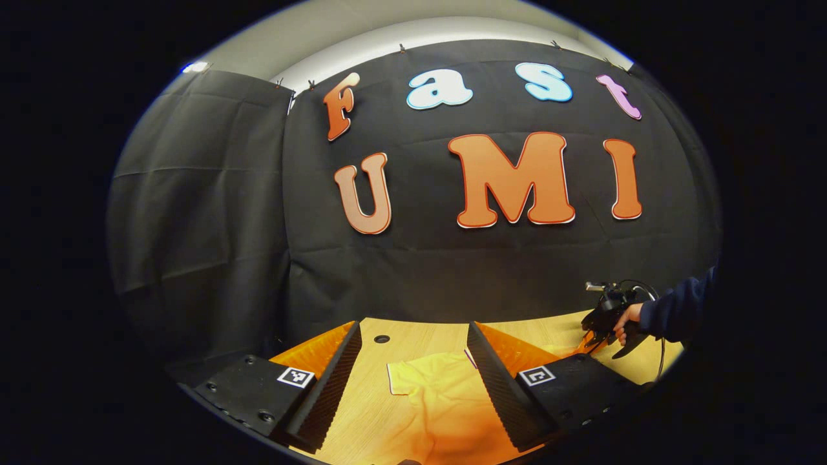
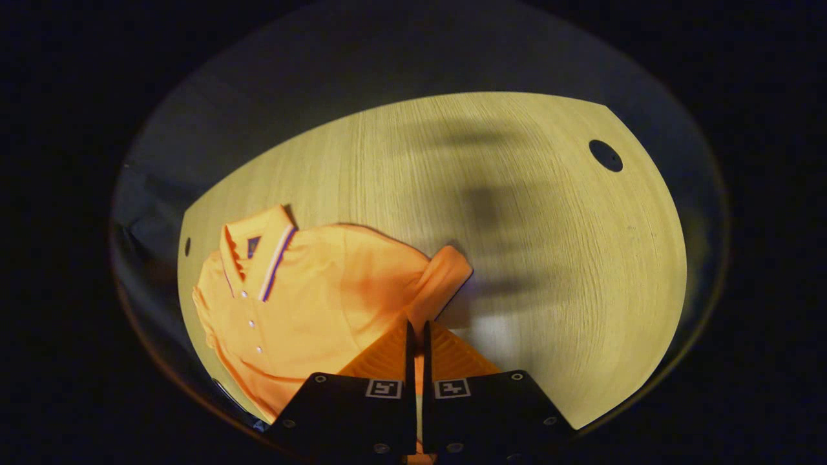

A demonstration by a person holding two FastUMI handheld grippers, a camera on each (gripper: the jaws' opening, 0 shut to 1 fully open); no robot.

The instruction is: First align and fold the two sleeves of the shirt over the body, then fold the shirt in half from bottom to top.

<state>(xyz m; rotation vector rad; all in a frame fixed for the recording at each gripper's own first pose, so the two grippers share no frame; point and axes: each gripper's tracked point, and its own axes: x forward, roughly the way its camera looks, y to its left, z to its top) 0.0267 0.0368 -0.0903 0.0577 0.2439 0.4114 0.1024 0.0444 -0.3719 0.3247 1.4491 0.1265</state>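
Two tools — left tool (image 1: 413, 342) spread wide above shirt (image 2: 310, 303), right tool (image 2: 417, 332) pinched tight on sleeve (image 2: 442, 278).

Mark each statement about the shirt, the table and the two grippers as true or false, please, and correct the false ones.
1. The right gripper is wide open above the bare table. False: its fingers stand nearly together, pinching the shirt near a sleeve.
2. The left gripper is open, with shirt fabric visible between its fingers. True.
3. The shirt is blue. False: it is orange, with a striped collar.
4. The shirt lies on a wooden table. True.
5. The table top has a round hole. True.
6. The shirt has no buttons. False: small buttons run down below the collar.
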